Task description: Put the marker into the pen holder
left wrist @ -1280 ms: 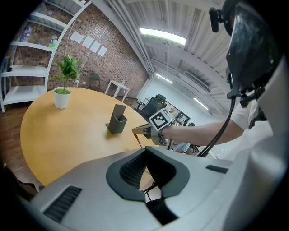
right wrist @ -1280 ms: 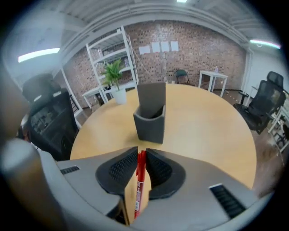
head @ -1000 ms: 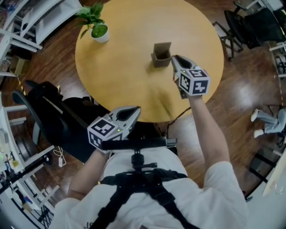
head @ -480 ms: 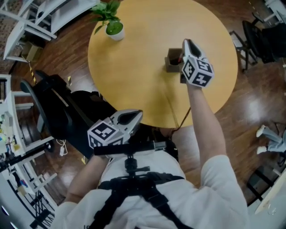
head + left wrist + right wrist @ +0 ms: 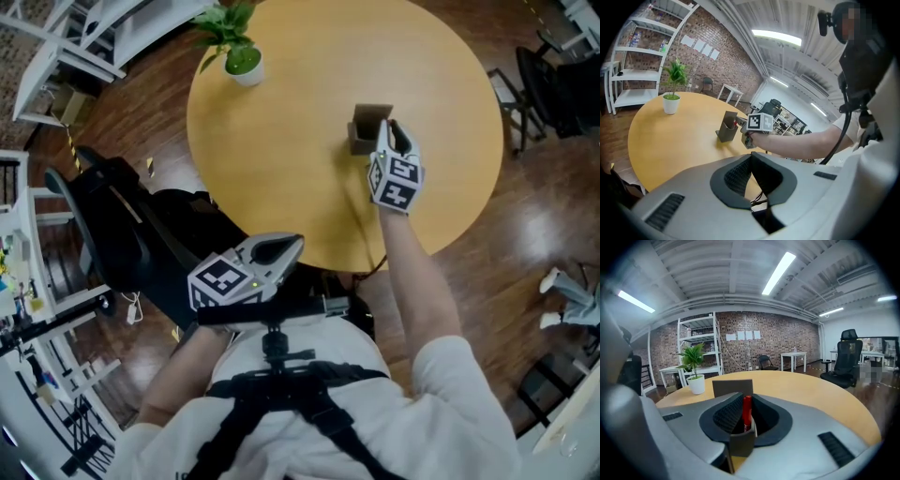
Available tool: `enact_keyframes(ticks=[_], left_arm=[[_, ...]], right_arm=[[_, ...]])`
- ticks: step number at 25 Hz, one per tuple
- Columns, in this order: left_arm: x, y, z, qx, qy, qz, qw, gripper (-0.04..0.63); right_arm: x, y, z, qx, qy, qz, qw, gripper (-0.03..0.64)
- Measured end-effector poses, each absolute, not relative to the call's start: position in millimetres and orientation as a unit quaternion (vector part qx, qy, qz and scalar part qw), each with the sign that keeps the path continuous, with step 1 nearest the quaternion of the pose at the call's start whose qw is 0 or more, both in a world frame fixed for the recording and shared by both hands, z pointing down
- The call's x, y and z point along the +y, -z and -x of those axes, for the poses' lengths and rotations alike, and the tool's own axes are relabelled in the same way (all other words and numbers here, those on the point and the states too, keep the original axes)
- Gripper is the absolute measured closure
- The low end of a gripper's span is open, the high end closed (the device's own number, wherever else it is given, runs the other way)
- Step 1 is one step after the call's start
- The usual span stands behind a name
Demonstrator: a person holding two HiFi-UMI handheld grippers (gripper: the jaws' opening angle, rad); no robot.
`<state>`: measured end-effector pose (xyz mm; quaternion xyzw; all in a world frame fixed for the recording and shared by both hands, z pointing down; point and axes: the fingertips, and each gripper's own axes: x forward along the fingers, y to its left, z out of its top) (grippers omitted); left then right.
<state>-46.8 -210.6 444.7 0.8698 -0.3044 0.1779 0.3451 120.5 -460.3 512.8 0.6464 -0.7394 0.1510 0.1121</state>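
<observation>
- The right gripper view alone shows the marker (image 5: 746,411). It is red and stands upright, with its lower end down inside the pen holder (image 5: 740,444).
- The right gripper (image 5: 747,400) has its jaws partly closed, with the pads clamped on the marker's upper part, directly above the pen holder's opening.
- In the head view the right gripper (image 5: 387,141) covers the near side of the pen holder (image 5: 370,125), and the marker cannot be made out.
- From the side, the left gripper view shows a bit of red at the top of the pen holder (image 5: 726,129).
- The left gripper (image 5: 751,157) has its jaws together with nothing between them. The head view places it (image 5: 291,247) well apart from the pen holder, off the edge of the table (image 5: 281,150) and by the person's body.
- A potted plant (image 5: 242,58) stands on the table, well apart from the pen holder, on its far left.
</observation>
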Motion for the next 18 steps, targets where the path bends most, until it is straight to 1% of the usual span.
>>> enact_keyframes(ticks=[4, 18], left_arm=[[-211.5, -443.8, 36.1, -0.294, -0.176, -0.875, 0.343, 0.598], [-209.7, -439.3, 26.2, -0.296, -0.163, -0.878, 0.339, 0.598]], right_arm=[[-453.3, -511.5, -115.5, -0.741, -0.155, -0.643, 0.121, 0.554], [-441.3, -514.6, -98.3, -0.724, -0.240, -0.640, 0.097, 0.557]])
